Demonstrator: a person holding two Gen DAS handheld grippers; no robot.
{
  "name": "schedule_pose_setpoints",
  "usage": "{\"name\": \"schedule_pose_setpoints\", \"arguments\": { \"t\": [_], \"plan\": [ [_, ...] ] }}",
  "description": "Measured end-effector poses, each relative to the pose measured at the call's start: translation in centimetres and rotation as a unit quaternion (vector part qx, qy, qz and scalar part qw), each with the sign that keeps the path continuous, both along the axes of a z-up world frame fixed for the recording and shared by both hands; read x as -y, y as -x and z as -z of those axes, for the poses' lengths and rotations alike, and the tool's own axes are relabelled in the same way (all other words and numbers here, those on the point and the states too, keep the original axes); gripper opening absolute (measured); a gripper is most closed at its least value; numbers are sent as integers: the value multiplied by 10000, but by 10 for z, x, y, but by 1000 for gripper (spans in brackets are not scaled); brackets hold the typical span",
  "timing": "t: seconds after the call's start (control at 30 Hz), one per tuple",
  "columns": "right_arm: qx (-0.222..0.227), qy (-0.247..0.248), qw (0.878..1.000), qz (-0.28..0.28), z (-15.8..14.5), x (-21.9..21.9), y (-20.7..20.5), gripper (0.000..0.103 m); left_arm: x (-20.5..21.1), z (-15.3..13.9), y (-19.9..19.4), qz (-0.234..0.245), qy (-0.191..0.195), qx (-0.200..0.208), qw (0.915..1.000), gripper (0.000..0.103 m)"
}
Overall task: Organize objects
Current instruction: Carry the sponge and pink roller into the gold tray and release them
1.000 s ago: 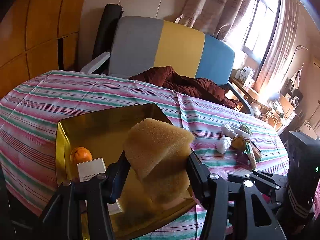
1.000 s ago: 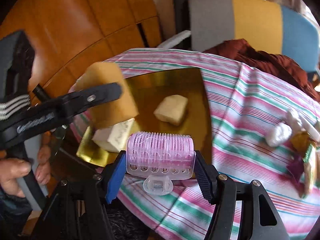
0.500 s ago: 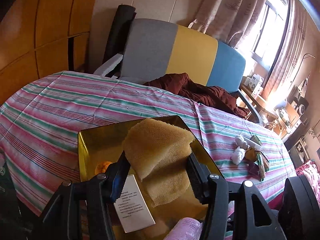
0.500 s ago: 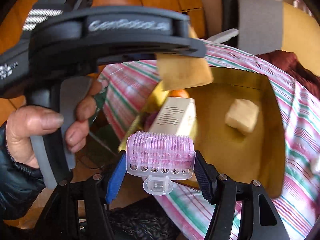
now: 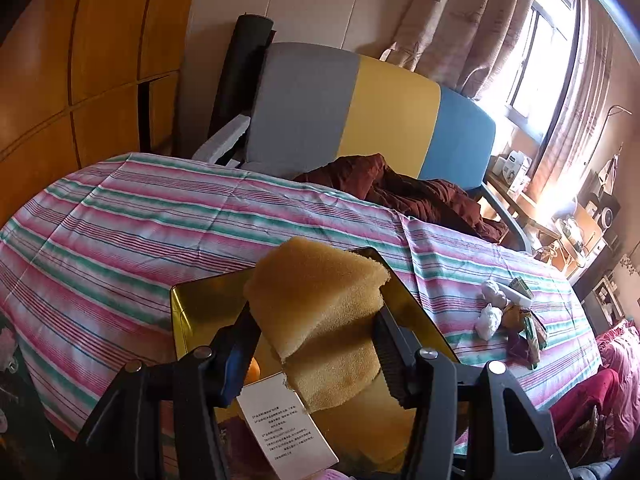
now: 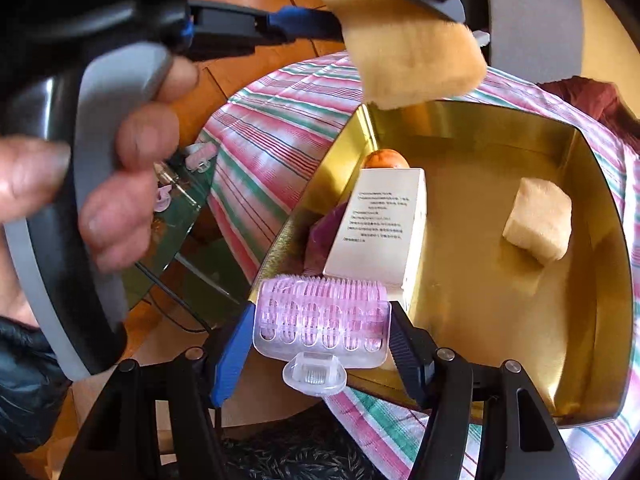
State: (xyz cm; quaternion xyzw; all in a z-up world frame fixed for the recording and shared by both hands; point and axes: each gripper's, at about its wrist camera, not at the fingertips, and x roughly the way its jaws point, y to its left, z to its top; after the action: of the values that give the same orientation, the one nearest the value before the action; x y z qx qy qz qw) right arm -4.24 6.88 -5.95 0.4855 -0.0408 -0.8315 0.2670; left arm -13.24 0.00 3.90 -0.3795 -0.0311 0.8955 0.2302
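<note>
1. Sponge (image 5: 316,300), tan and coarse, sits clamped in the left gripper (image 5: 316,344), held in the air above the gold tray (image 5: 192,300); the sponge's lower half is folded into shadow between the fingers.
2. Pink hair roller (image 6: 322,322), translucent with rows of bristles, is pinched end to end by the right gripper (image 6: 322,340) over the tray's near edge; its clear clip hangs below.
3. Inside the tray the right wrist view shows four things: one white box (image 6: 380,228) with small print too fine to read, one orange (image 6: 384,159) mostly hidden behind the box, one pale sponge piece (image 6: 538,224) near the right wall, and a purple thing wedged beside the box, too covered to identify.
4. From the left wrist view, only the box (image 5: 288,428) and a sliver of the orange (image 5: 253,370) show; the pale piece is hidden by the held sponge.
5. Only the right wrist view shows the person's hand (image 6: 120,184) wrapped round the left gripper's handle, blurred, with a dark sleeve cut off at the frame's edge.
6. Striped tablecloth (image 5: 160,216) carries the tray near its front edge; toward its right edge lies a small heap of white and green wrappers (image 5: 508,312), hard to count.
7. Beyond the table, only the left wrist view takes in the whole grey, yellow and blue sofa back (image 5: 360,120) with dark red cloth (image 5: 400,188) on it.
</note>
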Motion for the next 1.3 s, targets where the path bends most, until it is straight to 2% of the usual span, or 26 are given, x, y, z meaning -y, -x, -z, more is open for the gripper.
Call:
{"name": "schedule_pose_setpoints", "arguments": {
  "t": [0.1,0.23,0.37,0.5,0.67,0.77,0.9,1.0,1.07,1.23,1.3],
  "plan": [
    [28,70,10000,26,4,-2,3,68,-3,3,10,49,-35,93,9999,56],
    [65,285,9995,-86,3,-3,2,94,-8,8,20,181,-85,203,9996,59],
    [59,408,9991,-103,1,-5,1,94,-10,15,30,190,-194,473,9985,63],
    [42,467,9989,7,-1,-13,-3,95,-5,17,30,94,-272,538,9981,64],
    [-99,282,9989,356,-4,-32,-13,98,0,15,21,29,-271,499,9984,65],
    [-292,127,9973,659,-10,-46,-17,102,-2,14,14,50,-197,449,9988,74],
    [-373,60,9947,953,-13,-58,-18,102,-10,17,15,103,-131,383,9991,73],
    [-413,34,9935,1059,-16,-63,-20,102,-16,18,19,98,-237,422,9988,74],
    [-465,-26,9927,1111,-21,-67,-26,102,-19,14,16,144,-310,343,9988,83],
    [-540,-109,9901,1291,-25,-82,-32,103,-18,7,3,20,-190,210,9996,83],
    [-649,-261,9878,1389,-26,-86,-35,103,-15,5,-5,-132,-34,106,9999,83]
  ]
}}
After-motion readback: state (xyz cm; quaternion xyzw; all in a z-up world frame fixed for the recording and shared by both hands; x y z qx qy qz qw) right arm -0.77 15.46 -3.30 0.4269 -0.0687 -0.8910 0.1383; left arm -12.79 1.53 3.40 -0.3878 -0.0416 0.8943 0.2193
